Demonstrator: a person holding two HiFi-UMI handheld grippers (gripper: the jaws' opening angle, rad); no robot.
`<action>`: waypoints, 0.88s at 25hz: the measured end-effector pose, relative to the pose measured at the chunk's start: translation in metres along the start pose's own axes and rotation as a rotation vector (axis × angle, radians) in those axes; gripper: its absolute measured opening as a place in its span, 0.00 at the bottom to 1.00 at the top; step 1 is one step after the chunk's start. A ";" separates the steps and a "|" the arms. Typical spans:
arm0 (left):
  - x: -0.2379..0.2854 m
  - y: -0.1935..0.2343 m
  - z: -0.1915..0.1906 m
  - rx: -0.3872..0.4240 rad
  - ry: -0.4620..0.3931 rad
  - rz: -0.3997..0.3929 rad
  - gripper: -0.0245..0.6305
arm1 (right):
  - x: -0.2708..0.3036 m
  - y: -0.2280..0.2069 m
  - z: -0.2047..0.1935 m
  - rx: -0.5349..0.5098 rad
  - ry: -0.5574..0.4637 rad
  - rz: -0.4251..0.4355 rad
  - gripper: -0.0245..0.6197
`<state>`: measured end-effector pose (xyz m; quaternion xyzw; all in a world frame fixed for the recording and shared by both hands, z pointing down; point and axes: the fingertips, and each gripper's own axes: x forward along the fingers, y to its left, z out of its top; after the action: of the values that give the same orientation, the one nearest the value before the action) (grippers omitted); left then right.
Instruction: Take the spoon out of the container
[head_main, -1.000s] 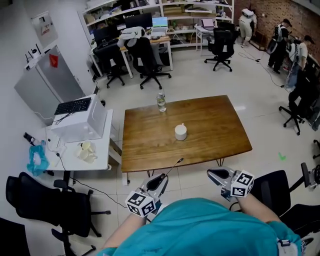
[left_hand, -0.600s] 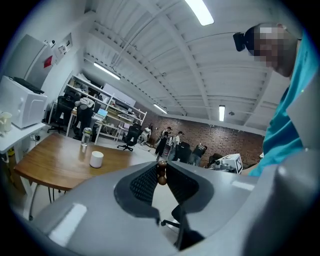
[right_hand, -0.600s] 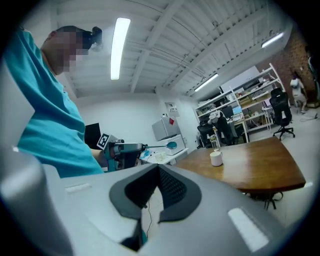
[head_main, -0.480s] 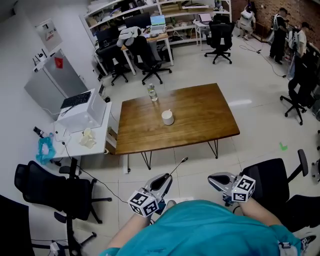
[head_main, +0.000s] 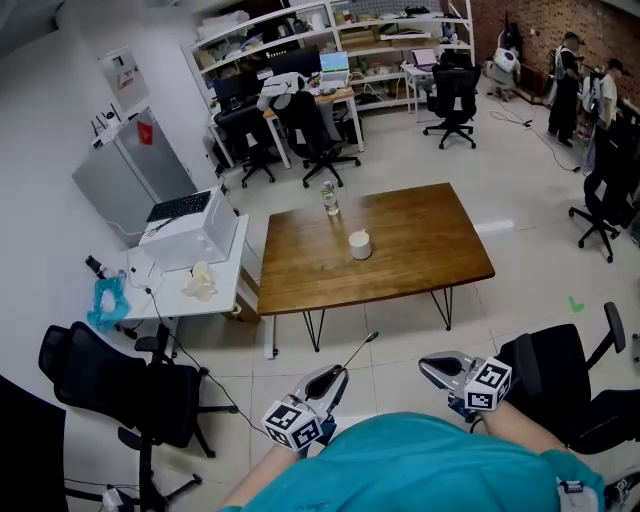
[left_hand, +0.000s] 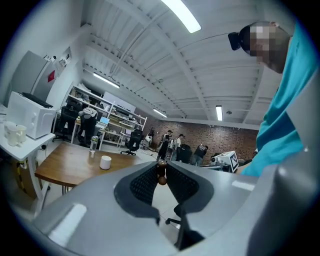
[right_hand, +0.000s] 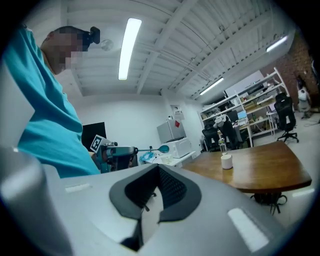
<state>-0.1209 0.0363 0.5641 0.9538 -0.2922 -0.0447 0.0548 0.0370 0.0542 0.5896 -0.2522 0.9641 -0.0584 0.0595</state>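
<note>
A thin metal spoon (head_main: 356, 353) sticks out forward from my left gripper (head_main: 333, 376), which is shut on its handle. In the left gripper view the handle's end (left_hand: 161, 176) shows pinched between the pads. The right gripper view shows the spoon's bowl (right_hand: 163, 148) pointing right from the left gripper (right_hand: 117, 152). The white container (head_main: 360, 244) stands on the wooden table (head_main: 420, 250), far ahead of both grippers. My right gripper (head_main: 428, 366) is shut with nothing in it, level with the left one.
A water bottle (head_main: 329, 199) stands at the table's far edge. A white side table (head_main: 170, 290) with a box is to the left, with black office chairs (head_main: 120, 385) near me on both sides. People stand at the far right (head_main: 565, 75).
The table has drawn farther from me and shifted in view as I moved. Both grippers keep the same pose, and the spoon stays in the left one.
</note>
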 end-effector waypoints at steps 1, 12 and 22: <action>-0.013 0.003 -0.001 -0.001 0.002 -0.005 0.12 | 0.009 0.007 -0.001 -0.005 -0.005 -0.013 0.04; -0.097 0.061 0.017 -0.023 -0.045 0.000 0.12 | 0.096 0.048 -0.009 -0.028 0.032 -0.025 0.04; -0.111 0.063 0.023 -0.012 -0.068 0.017 0.12 | 0.103 0.052 -0.007 -0.044 0.044 -0.008 0.04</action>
<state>-0.2504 0.0453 0.5555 0.9487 -0.3019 -0.0785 0.0509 -0.0779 0.0490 0.5804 -0.2561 0.9651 -0.0432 0.0325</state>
